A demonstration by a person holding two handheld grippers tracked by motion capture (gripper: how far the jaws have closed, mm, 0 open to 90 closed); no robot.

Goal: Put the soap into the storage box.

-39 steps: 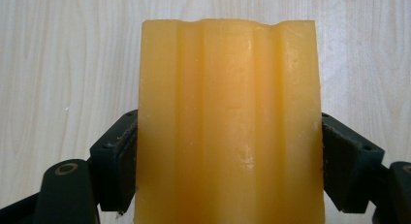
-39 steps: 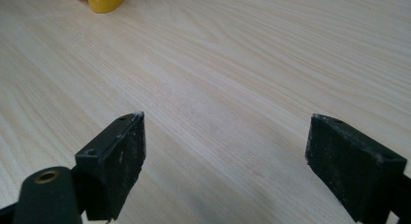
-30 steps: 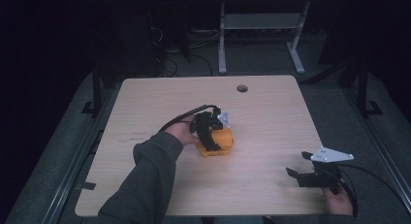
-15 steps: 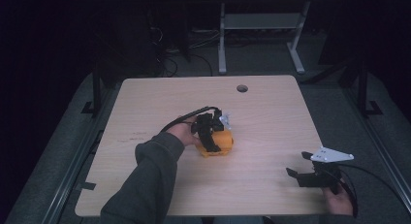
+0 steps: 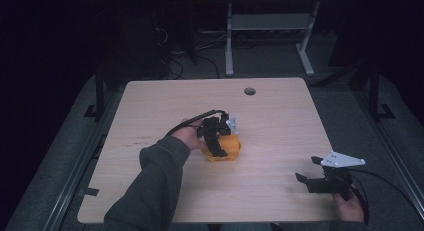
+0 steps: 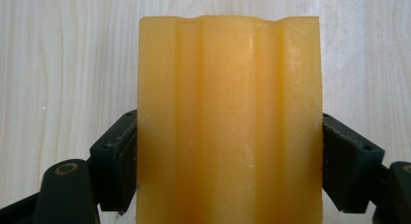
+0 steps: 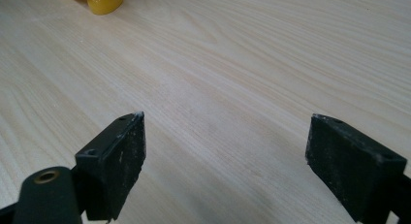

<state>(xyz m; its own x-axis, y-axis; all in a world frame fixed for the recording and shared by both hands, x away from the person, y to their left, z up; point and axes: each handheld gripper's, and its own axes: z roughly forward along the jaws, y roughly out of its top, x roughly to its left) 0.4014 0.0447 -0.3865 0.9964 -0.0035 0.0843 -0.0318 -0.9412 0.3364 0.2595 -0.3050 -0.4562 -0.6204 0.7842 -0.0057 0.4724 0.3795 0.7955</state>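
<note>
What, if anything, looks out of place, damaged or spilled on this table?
Nothing stands out. The left gripper is shut on the yellow block, squarely between its jaws. The right gripper sits open near the table edge.

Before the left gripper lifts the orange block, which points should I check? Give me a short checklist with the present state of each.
1. Left gripper closed on both sides of the orange block: ok.
2. Block centred between the jaws: ok.
3. Block free of the table underneath: cannot tell.
4. Right gripper open and empty: ok.
5. Right gripper well apart from the block: ok.
6. Cable of the left gripper not lying across the block: ok.
</note>
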